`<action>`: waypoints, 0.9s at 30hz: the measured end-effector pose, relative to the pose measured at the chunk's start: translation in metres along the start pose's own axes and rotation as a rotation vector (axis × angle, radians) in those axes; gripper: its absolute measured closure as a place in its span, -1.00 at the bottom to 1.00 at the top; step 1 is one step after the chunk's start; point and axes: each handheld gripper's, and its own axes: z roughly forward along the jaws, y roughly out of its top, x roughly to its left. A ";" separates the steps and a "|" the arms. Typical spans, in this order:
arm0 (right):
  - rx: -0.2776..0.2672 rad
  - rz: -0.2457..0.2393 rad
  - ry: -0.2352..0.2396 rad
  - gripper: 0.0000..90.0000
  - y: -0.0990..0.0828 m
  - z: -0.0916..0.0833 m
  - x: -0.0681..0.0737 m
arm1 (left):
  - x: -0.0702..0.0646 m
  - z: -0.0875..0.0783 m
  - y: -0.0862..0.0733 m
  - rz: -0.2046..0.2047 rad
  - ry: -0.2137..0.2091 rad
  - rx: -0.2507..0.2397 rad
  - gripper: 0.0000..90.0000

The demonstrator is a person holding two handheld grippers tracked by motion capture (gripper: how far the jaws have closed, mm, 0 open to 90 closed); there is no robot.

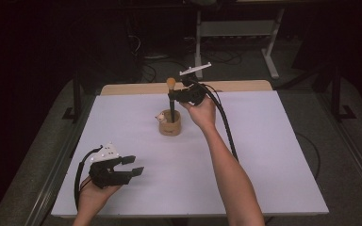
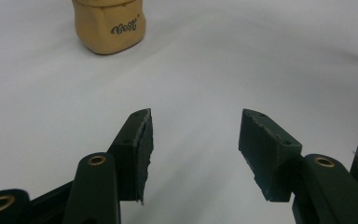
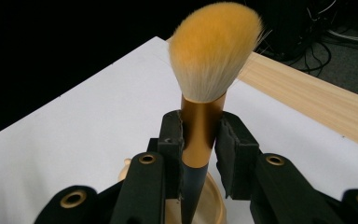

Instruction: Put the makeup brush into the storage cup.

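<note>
Your right gripper (image 3: 199, 140) pinches the brush (image 3: 204, 98) at its gold ferrule, bristles up, with the handle's lower end down inside the cup (image 1: 169, 125). Whether the brush is going in or coming out isn't clear (either way, it hasn't been let go). Your left gripper (image 2: 195, 147) rests spread and empty on the table (image 1: 264, 155), well apart from the cup.

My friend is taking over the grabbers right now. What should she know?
Right gripper: shut on the makeup brush, held upright, bristles up, its handle tip down in the wooden cup.
Left gripper: open, holding nothing, near the front left of the white table, away from the cup.
Done: brush gripped and stood in the cup.
Left: probably let go or lift it out; I can't tell which.
</note>
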 end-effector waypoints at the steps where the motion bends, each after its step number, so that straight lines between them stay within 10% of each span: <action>1: 0.003 0.001 0.000 0.59 -0.001 0.000 0.000 | 0.000 0.000 0.000 0.001 0.000 0.000 -0.02; 27: 0.018 0.026 0.015 0.59 -0.023 0.013 -0.003 | 0.000 0.001 0.000 0.004 0.000 -0.001 -0.02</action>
